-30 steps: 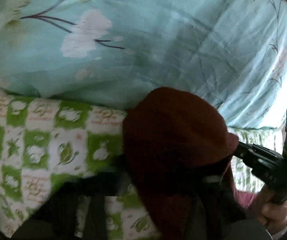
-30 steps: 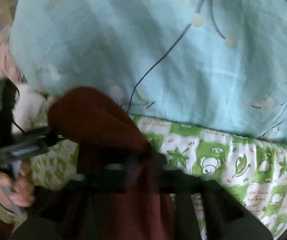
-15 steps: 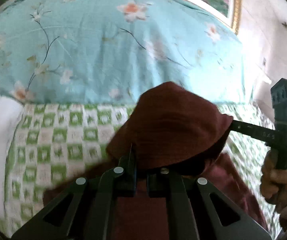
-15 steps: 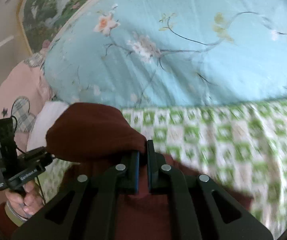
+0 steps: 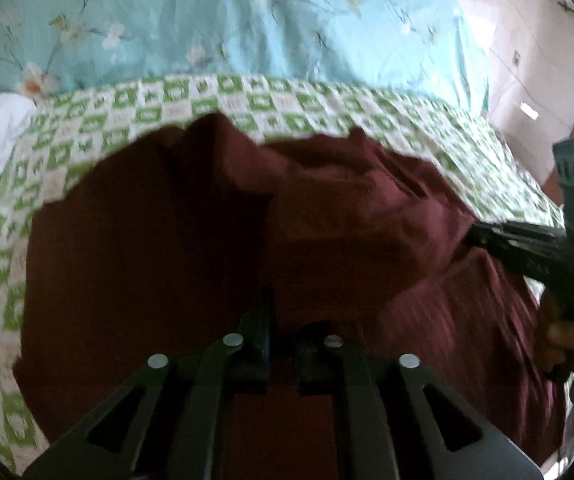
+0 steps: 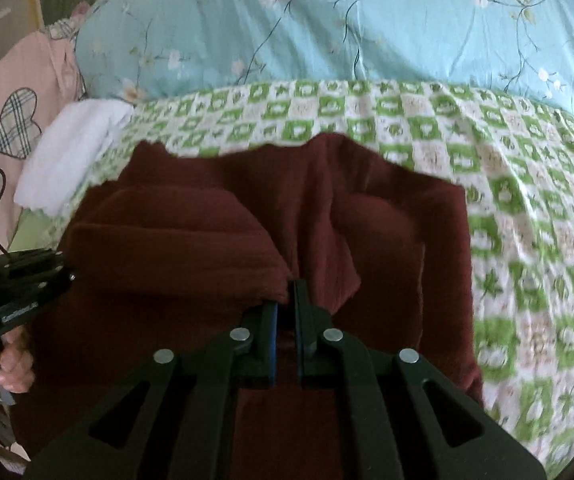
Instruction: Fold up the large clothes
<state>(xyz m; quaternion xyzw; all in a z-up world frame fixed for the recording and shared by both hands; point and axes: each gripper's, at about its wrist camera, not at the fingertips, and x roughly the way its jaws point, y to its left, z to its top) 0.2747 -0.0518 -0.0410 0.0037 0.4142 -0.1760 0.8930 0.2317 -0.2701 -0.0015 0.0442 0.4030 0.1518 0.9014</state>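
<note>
A large dark red garment (image 5: 159, 248) lies on the green-and-white checked bedspread (image 5: 247, 96), also seen in the right wrist view (image 6: 399, 240). My left gripper (image 5: 283, 320) is shut on a fold of its edge. My right gripper (image 6: 287, 292) is shut on the other end of the same raised fold (image 6: 175, 240). The fold hangs stretched between the two grippers above the rest of the garment. The right gripper also shows in the left wrist view (image 5: 475, 236), and the left one in the right wrist view (image 6: 67, 276).
A light blue floral quilt (image 6: 327, 20) is piled at the far side of the bed. A white folded cloth (image 6: 71, 148) and a pink pillow with a plaid heart (image 6: 15, 124) lie at the left. A pink wall (image 5: 535, 60) stands at the right.
Both grippers have pulled back and lowered with the red fold. The garment's body now shows spread on the bedspread, and the quilt is farther away.
</note>
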